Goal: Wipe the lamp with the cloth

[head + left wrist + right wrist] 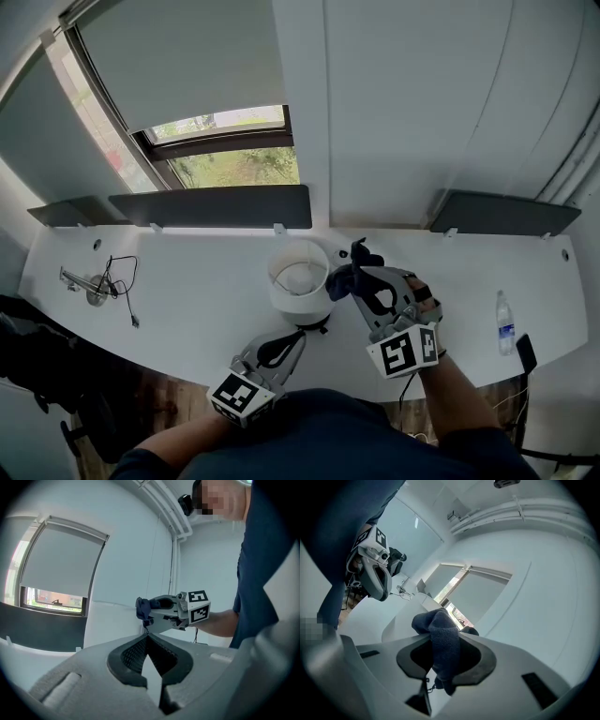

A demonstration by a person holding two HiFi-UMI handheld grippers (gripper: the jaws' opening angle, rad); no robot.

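Observation:
A white lamp point(300, 274) with a round shade stands on the white desk point(206, 291). My right gripper point(359, 272) is shut on a dark blue cloth point(342, 279), which it holds against the shade's right side. In the right gripper view the cloth point(433, 620) bulges out between the jaws, with the shade point(401, 620) just beyond it. My left gripper point(309, 330) is low at the desk's front edge. Its tips sit by a black part under the shade. In the left gripper view its jaws meet at the tips point(146, 638), and nothing shows between them.
A water bottle point(505, 323) and a black flat object point(526, 353) lie at the desk's right end. A cable with a metal piece point(94, 286) lies at the left end. Dark panels point(211, 206) run along the back, under a window point(230, 155).

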